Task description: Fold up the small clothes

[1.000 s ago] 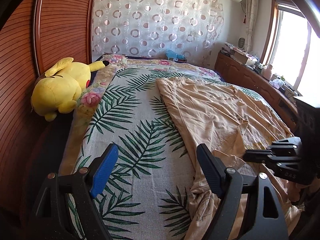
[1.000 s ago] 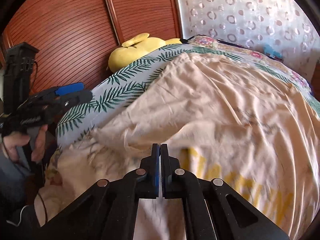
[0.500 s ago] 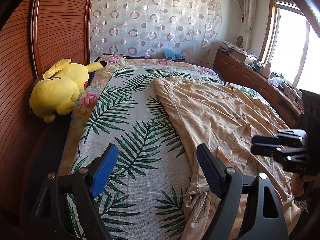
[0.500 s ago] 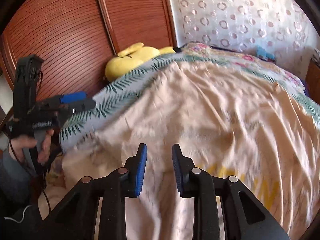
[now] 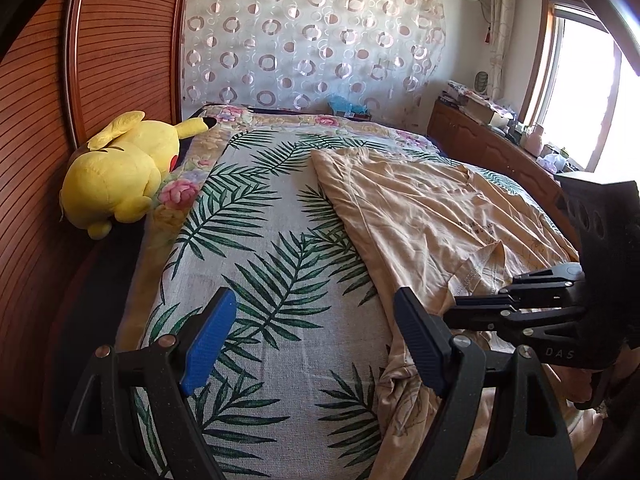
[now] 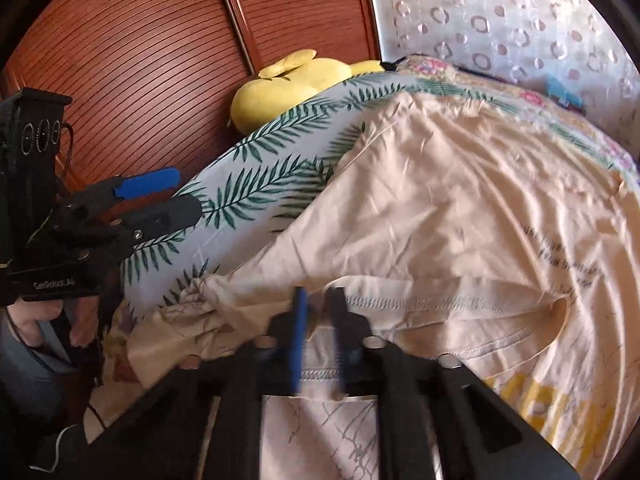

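My right gripper has just been closing, pinching the shirt hem at the bed's near edge. Left gripper is hanging spread, empty. Shirt print is blurring, unreadable.

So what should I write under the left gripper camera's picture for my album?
Left gripper open above the leaf-print bed cover, peach T-shirt spread alongside, yellow plush toy watching.

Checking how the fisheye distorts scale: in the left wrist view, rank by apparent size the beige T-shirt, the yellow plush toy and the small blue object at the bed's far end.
1. Beige T-shirt, spread over the bed.
2. Yellow plush toy.
3. Small blue object, though farthest from the camera, so its true size is unsure.
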The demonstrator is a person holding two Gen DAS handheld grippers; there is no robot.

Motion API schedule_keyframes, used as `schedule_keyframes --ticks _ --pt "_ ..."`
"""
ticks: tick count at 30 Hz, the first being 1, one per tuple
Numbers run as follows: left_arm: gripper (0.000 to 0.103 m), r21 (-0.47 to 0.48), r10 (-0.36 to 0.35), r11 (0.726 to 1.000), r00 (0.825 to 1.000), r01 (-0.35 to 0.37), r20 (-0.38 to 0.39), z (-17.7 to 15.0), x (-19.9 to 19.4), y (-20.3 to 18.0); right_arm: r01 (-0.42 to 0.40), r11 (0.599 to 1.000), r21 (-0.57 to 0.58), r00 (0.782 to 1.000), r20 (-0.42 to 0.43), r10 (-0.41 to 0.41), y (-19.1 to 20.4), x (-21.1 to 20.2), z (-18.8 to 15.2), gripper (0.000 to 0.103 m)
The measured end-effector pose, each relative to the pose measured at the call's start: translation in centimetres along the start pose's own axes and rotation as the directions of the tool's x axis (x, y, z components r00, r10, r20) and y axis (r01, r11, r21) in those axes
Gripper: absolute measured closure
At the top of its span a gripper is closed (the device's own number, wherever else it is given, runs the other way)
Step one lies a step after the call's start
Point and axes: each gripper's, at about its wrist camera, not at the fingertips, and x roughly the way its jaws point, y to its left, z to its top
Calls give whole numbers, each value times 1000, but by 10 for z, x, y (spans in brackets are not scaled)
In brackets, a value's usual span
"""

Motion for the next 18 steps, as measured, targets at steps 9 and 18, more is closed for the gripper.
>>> schedule_keyframes --ticks 9,18 --pt "22 6 0 1000 1000 0 3 -1 2 0 -35 999 6 998 61 34 -1 -34 -24 102" --pt "22 57 -4 998 1000 4 -3 7 12 -15 53 998 41 996 66 -56 -22 -49 -47 85"
